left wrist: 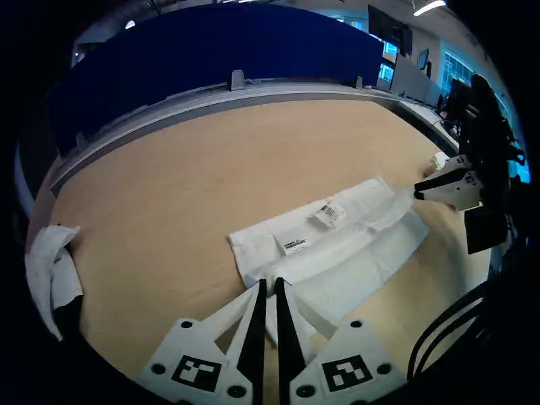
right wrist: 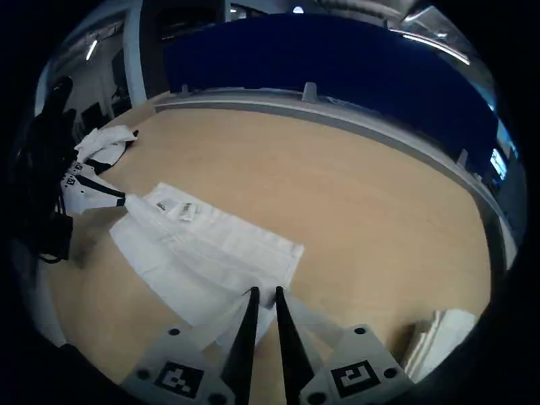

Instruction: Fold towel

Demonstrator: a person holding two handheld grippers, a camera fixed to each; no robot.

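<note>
The right gripper [right wrist: 263,300] pinches one end of the white towel [right wrist: 202,250] on the desk [right wrist: 351,189]. The left gripper [right wrist: 123,197] pinches the other end, near the desk's left edge.

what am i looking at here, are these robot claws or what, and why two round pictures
No robot here: a person holds a two-finger gripper in each hand, and a wide-angle camera rides on each one, looking along its fingers. The left gripper view has the left gripper at the bottom; the right gripper view has the right gripper the same way. Each camera also catches the other gripper farther off. On the wooden table lies a long white towel with two small tags, seemingly folded lengthwise. Each gripper is closed on one end of it. A second white cloth sits at the table's edge, and a blue divider stands behind.
</note>
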